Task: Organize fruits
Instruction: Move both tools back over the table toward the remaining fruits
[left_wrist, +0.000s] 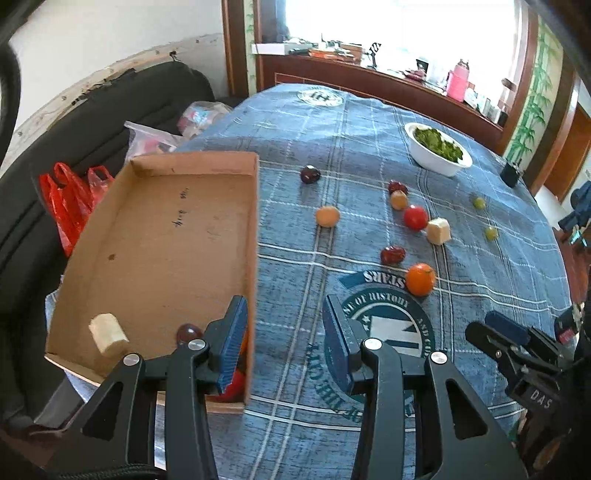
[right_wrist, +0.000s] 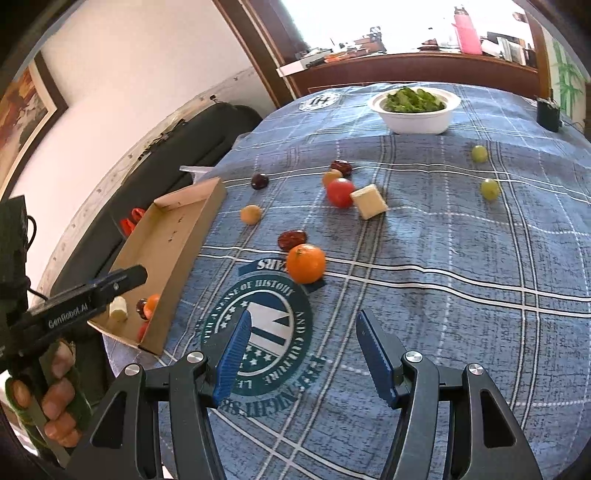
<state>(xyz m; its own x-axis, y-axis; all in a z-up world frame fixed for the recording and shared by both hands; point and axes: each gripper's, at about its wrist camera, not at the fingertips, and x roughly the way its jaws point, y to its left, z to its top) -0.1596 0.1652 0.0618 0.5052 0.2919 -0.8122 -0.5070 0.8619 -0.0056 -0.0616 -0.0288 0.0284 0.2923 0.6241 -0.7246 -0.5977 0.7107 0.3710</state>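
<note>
A cardboard tray (left_wrist: 155, 236) lies on the table's left side; it also shows in the right wrist view (right_wrist: 173, 236). It holds a pale banana chunk (left_wrist: 108, 334), a dark grape (left_wrist: 189, 332) and red and orange fruit partly hidden behind my left finger. My left gripper (left_wrist: 284, 343) is open and empty, straddling the tray's right wall. My right gripper (right_wrist: 301, 354) is open and empty above the cloth, short of an orange (right_wrist: 306, 263). Loose on the cloth lie a red date (right_wrist: 291, 239), a tomato (right_wrist: 340, 192), a pale cube (right_wrist: 369, 201) and two green grapes (right_wrist: 489, 189).
A white bowl of greens (right_wrist: 415, 110) stands at the far side. A small black box (right_wrist: 548, 114) sits at the far right edge. A black sofa with red bags (left_wrist: 70, 206) lies left of the table. A yellow fruit (right_wrist: 251, 214) and a dark plum (right_wrist: 259, 181) lie near the tray.
</note>
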